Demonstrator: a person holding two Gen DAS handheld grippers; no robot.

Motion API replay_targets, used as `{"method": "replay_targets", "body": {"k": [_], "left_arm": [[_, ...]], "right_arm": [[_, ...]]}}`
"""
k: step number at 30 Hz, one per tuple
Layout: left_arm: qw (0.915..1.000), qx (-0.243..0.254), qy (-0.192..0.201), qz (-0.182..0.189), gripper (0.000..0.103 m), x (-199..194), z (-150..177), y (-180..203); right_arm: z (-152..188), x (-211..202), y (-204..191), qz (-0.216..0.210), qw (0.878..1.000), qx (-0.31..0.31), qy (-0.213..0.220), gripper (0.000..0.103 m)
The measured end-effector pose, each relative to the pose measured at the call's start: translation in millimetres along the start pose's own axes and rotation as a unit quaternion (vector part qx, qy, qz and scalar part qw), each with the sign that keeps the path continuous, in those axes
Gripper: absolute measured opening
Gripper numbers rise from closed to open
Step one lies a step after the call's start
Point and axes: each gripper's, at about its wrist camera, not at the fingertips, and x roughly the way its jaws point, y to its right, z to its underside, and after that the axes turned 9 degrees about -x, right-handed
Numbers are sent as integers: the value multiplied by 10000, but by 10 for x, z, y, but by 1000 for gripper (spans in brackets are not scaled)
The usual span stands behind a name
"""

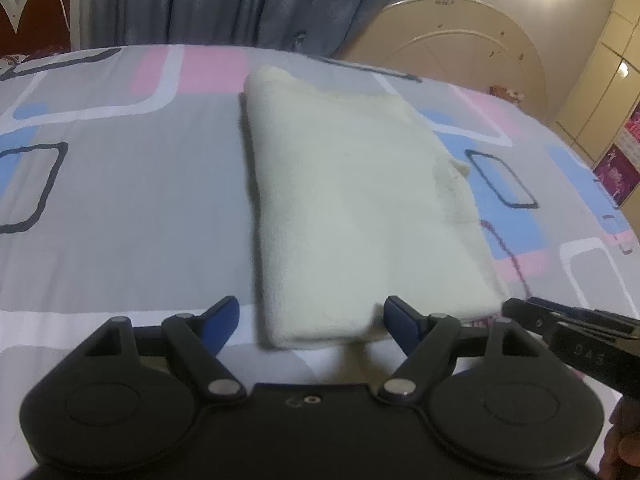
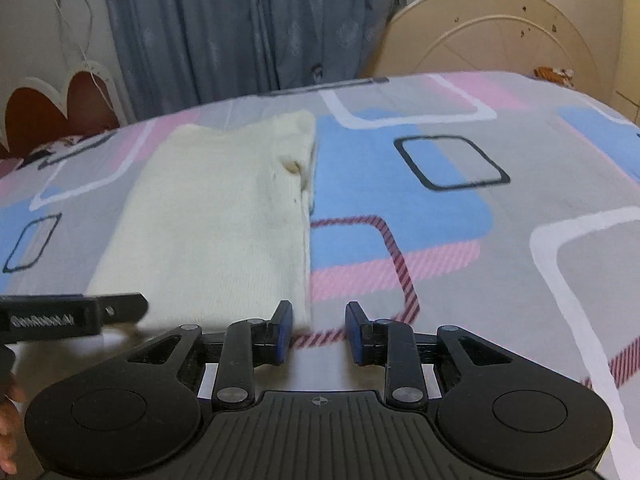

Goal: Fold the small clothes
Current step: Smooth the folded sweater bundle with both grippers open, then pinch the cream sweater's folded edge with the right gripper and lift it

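A cream knitted garment (image 1: 360,200) lies folded into a flat rectangle on the bed; the right wrist view shows the garment (image 2: 216,216) left of centre. My left gripper (image 1: 312,322) is open at its near edge, one blue pad (image 1: 224,318) on each side of the near left corner, neither pressing it. My right gripper (image 2: 320,332) is open by a narrow gap over bare sheet, its left pad (image 2: 284,330) just beside the garment's near right corner. Each gripper shows in the other's view: the right gripper (image 1: 560,324) and the left gripper (image 2: 80,312).
The bedsheet (image 2: 460,280) is grey with pink, blue and white rounded squares. Behind the bed hang blue curtains (image 1: 224,4), with a cream arched headboard (image 1: 452,44) and a red heart-shaped board (image 2: 68,108). A hand (image 1: 624,440) holds the right gripper.
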Motion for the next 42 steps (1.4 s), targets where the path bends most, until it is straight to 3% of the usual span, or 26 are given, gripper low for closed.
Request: {"method": "replay_targets", "body": {"k": [7, 15, 18, 20, 21, 30, 35, 42], "left_arm": [[9999, 63, 140, -56, 79, -12, -47, 38], [9995, -177, 184, -181, 79, 164, -268, 16], [9993, -285, 191, -167, 82, 236, -366, -6], [9988, -443, 177, -143, 83, 291, -438, -30], [9985, -509, 167, -147, 83, 318, -466, -43], [9978, -640, 157, -11, 87, 555, -652, -94], [9978, -608, 103, 248, 89, 667, -721, -98], [9979, -442, 34, 465, 86, 749, -743, -65]], "right_arm": [[-103, -37, -47, -407, 9987, 96, 291, 28], [-210, 265, 128, -776, 9968, 113, -147, 29], [-351, 273, 242, -817, 9965, 164, -74, 39], [-455, 271, 290, -802, 9967, 118, 28, 60], [-505, 280, 306, -800, 9967, 86, 71, 62], [-761, 686, 390, -1113, 9935, 226, 40, 65], [-878, 897, 415, -1322, 9905, 367, 127, 76], [-856, 1128, 440, -1718, 9826, 686, 138, 76]]}}
